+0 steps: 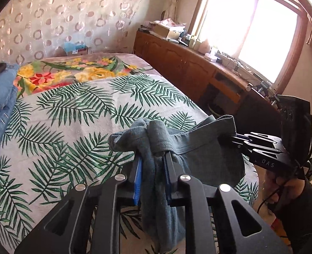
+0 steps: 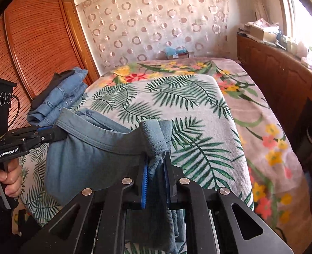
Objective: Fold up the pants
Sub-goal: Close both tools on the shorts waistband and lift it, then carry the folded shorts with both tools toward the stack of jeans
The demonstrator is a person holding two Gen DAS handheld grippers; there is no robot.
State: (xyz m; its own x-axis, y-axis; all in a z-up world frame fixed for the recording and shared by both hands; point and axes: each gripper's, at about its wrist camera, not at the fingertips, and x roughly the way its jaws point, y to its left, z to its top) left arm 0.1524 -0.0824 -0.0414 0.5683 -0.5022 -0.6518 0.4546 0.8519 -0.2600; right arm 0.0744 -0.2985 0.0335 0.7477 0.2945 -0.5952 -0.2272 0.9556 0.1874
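Grey-blue pants [image 1: 208,148] waistband between both clamped grippers

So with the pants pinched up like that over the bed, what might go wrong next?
Both grips are small. The left tool and right tool each pinch only a bunched bit of the gray-blue pants, so the fabric could slip out when stretched. The cloth sags unevenly between them and may land creased on the leaf-print cover. A wide swing could also disturb the folded jeans stacked nearby.

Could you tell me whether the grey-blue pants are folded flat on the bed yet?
Not yet. The pants hang bunched between the left gripper and right gripper, lifted above the bed.
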